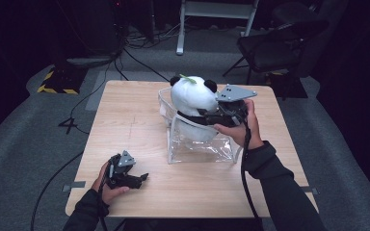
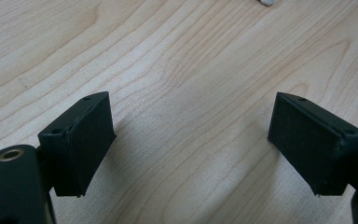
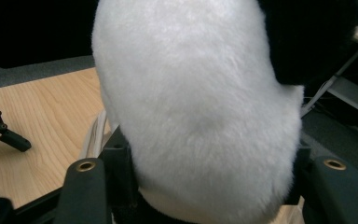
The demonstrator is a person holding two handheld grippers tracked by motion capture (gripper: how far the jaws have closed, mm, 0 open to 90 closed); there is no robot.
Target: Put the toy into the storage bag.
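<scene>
Hands come in from the near edge of the tabletop (image 1: 139, 120). The left hand (image 1: 107, 185) rests near the front left corner and holds the left tool (image 1: 143, 178) low over the wood. In the left gripper view its two black jaws stand wide apart with bare wood between them, so it is open and holds nothing.

Farther in, a clear plastic bag (image 1: 200, 144) with a white edge lies on the middle of the tabletop. A toy panda (image 1: 192, 103) sits up in the bag, with its white head and black ears sticking out of the top. A little green bit lies on its head.

The right hand (image 1: 243, 130) holds the right tool (image 1: 207, 114) against the panda from the right side. In the right gripper view the jaws press the white fur from both sides, so this tool grips the panda.

Behind the tabletop are a grey floor, black cables and a dark chair (image 1: 274, 45).
</scene>
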